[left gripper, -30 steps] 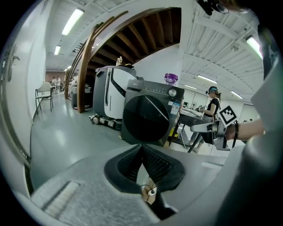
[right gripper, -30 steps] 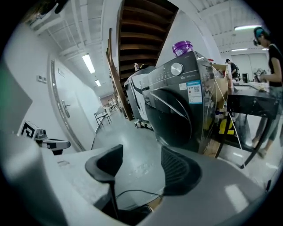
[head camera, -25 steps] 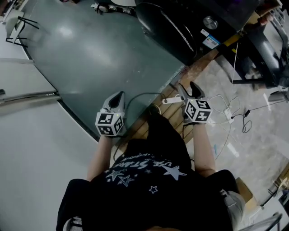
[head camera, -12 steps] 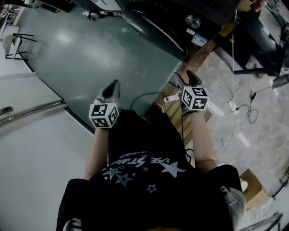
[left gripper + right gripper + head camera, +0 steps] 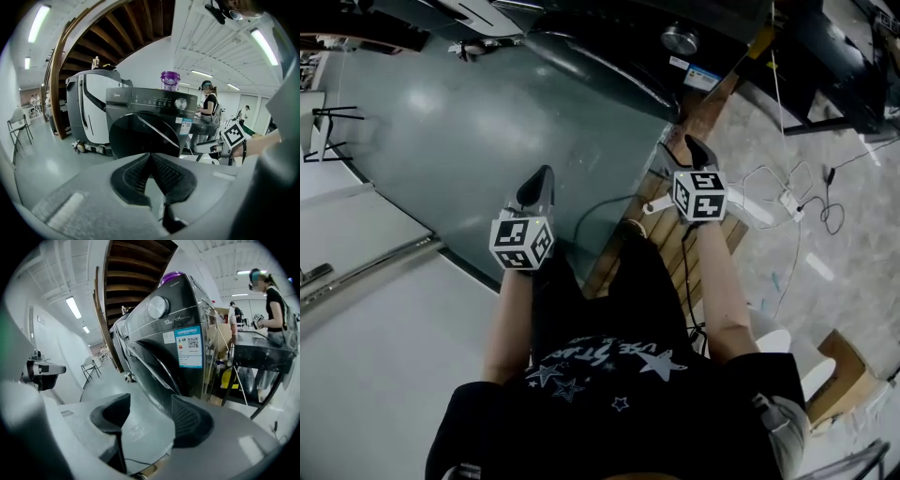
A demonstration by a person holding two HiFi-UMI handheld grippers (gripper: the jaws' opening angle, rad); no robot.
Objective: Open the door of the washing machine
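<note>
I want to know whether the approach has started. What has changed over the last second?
The right gripper has moved forward, ahead of the left gripper, toward the washing machine, which now sits further left in the head view. Nothing was grasped or released. Unchanged: the left gripper is shut and empty, the right jaws are apart, and the door is closed and untouched.

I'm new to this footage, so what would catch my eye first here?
A dark front-loading washing machine dominates straight ahead, its round door shut. A purple container stands on top. Nearer, the left tool is shut and empty; the right tool is open.
</note>
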